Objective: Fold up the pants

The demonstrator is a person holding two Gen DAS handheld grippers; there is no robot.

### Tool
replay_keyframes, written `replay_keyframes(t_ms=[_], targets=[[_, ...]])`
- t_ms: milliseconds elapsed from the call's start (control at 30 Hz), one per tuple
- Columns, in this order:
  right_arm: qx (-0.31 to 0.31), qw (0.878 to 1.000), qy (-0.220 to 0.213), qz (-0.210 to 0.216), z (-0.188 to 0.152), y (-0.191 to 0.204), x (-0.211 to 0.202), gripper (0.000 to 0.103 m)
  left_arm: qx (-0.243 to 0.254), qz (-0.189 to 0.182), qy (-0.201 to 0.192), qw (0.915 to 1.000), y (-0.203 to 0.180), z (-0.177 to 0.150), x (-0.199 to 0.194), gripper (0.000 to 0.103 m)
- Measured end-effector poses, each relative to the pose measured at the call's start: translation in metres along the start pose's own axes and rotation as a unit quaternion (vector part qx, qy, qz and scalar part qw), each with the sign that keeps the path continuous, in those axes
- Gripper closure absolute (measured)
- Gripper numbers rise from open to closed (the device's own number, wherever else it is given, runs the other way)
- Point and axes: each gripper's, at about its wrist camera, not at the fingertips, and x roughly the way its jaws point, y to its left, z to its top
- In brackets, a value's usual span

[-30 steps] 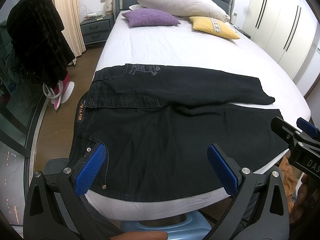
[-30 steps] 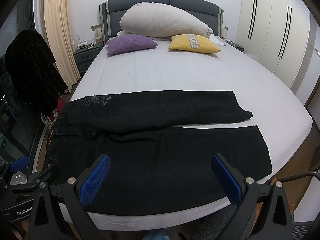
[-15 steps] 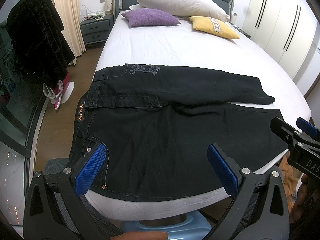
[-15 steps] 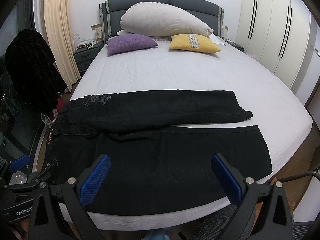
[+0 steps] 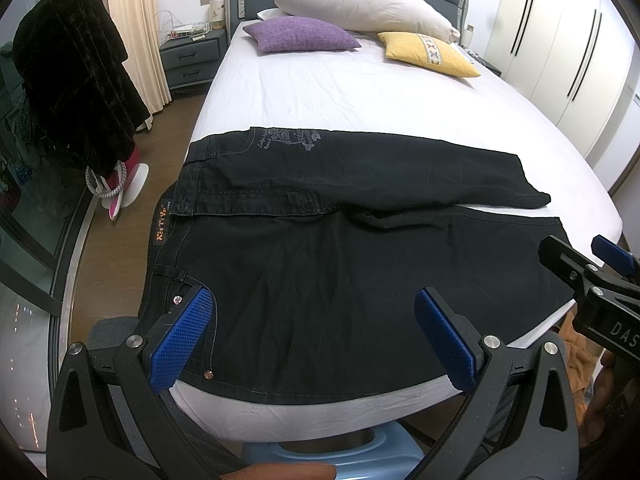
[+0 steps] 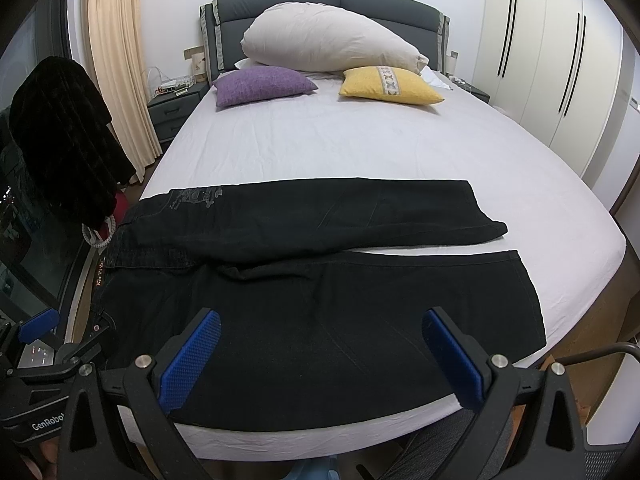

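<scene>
Black pants (image 5: 340, 248) (image 6: 320, 292) lie flat across the foot of the white bed (image 5: 360, 96) (image 6: 360, 140). The waistband is at the left and the leg ends at the right. The far leg is folded over and lies on top, next to the near leg. My left gripper (image 5: 316, 336) hovers open above the near edge by the waist pocket, holding nothing. My right gripper (image 6: 318, 354) hovers open above the near leg, further right, also holding nothing. Each gripper shows at the edge of the other's view.
A purple cushion (image 6: 262, 84), a yellow cushion (image 6: 390, 85) and a big white pillow (image 6: 332, 42) sit at the headboard. A dark coat (image 5: 76, 76) hangs at the left by a nightstand (image 5: 188, 58). White wardrobes (image 6: 560, 60) line the right. A light blue stool (image 5: 336, 452) stands below.
</scene>
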Motion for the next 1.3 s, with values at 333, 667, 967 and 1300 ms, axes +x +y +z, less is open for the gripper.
replay_keyframes(t_ms=[333, 667, 967, 1300], targets=[[-0.001, 1.0, 0.007, 0.003, -0.012, 0.007, 0.008, 0.0, -0.002, 0.001, 0.002, 1.0, 0.0, -0.001, 0.001, 0.0], [-0.011, 0.999, 0.016, 0.045, 0.003, 0.0, 0.025, 0.0, 0.007, -0.008, 0.005, 0.9999, 0.015, 0.001, 0.029, 0.0], [-0.102, 0.973, -0.003, 0.205, 0.066, 0.001, 0.068, 0.0, 0.097, -0.093, 0.017, 0.9908, 0.04, 0.054, 0.086, 0.0], [-0.21, 0.928, 0.037, 0.305, 0.16, 0.024, 0.175, 0.021, 0.162, -0.106, 0.04, 0.9802, 0.09, 0.185, 0.193, 0.0]])
